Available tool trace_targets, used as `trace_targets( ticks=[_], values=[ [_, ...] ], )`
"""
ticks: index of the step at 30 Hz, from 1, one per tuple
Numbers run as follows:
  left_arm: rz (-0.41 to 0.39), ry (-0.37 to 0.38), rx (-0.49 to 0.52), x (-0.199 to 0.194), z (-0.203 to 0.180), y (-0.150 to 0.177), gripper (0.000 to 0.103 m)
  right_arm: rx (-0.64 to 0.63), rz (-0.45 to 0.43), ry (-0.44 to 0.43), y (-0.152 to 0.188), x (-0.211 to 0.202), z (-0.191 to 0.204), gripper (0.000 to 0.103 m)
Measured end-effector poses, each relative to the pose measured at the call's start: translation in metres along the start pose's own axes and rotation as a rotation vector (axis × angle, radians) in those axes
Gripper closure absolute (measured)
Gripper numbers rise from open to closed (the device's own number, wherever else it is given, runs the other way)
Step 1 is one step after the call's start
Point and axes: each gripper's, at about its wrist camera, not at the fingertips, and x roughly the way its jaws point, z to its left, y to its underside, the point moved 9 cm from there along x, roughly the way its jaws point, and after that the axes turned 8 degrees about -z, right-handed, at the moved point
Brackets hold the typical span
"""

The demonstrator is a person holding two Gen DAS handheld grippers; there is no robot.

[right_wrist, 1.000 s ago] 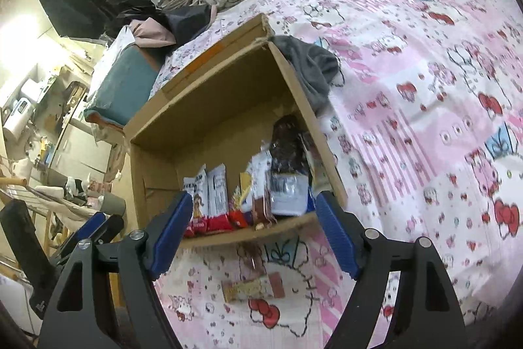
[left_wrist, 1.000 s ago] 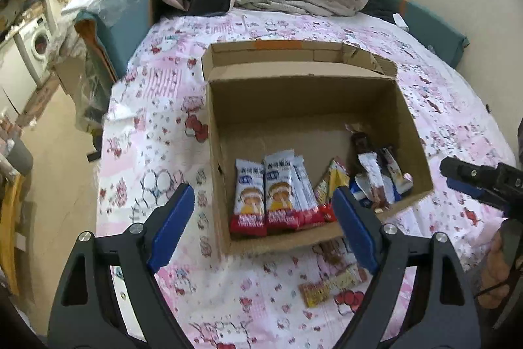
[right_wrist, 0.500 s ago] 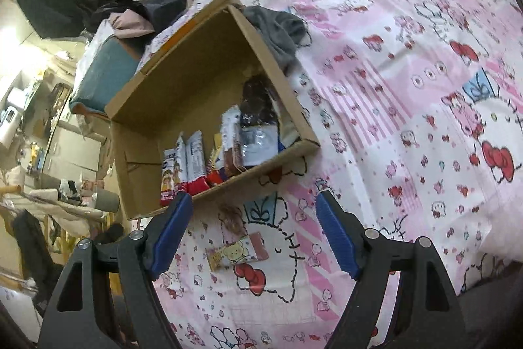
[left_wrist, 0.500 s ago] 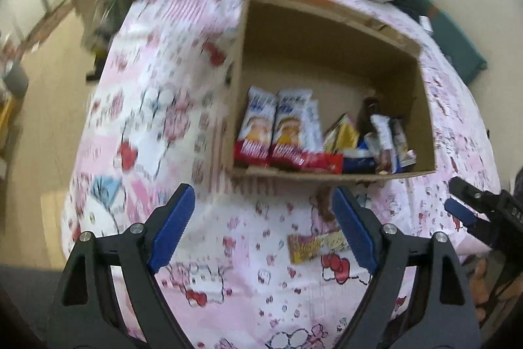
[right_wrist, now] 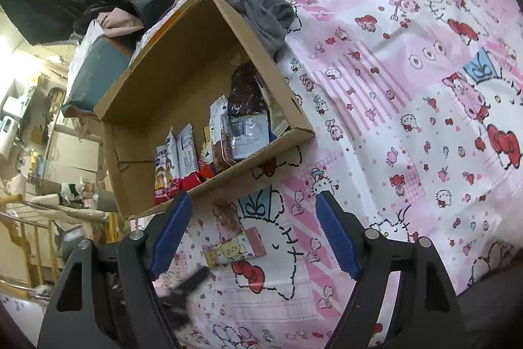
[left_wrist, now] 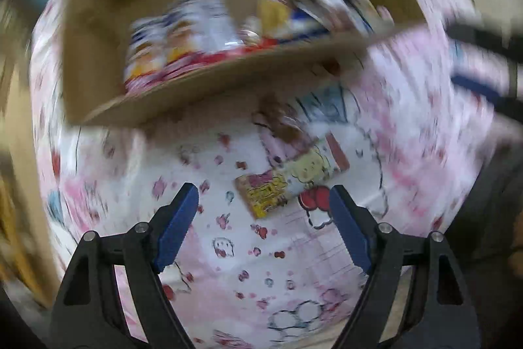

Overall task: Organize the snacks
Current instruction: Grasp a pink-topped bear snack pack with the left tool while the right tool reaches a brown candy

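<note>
Pink cartoon-print bedsheet (right_wrist: 408, 61), brown box (right_wrist: 183, 48)

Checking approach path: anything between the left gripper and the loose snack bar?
Only bare bedsheet between the left gripper and snack bar, per the left wrist view.

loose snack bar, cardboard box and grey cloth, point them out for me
loose snack bar (right_wrist: 233, 247), right wrist view, its yellow bear print
cardboard box (right_wrist: 183, 61), right wrist view, bare inner wall
grey cloth (right_wrist: 268, 18), right wrist view, middle fold

Both wrist views overlook snack bar (left_wrist: 292, 177) (right_wrist: 233, 246), box (left_wrist: 202, 90) (right_wrist: 248, 161)
</note>
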Motion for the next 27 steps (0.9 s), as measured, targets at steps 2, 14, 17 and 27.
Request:
trace_targets(
  ticks=[2,14,17,27],
  values=[
    [0.045,0.021,0.121,0.013,-0.017,-0.002,0.024,0.026,0.003,-0.012,-0.002,0.0,-0.002,0.022],
    [0.17,0.081,0.451,0.052,-0.05,-0.002,0.068,0.146,-0.001,0.051,-0.01,-0.002,-0.038,0.022],
    [0.172,0.107,0.457,0.044,-0.056,0.004,0.081,0.146,0.01,0.053,-0.009,0.0,-0.038,0.022],
    [0.186,0.161,0.089,-0.015,-0.028,0.035,0.081,0.108,0.051,0.064,0.003,0.009,-0.028,0.022]
  ],
)
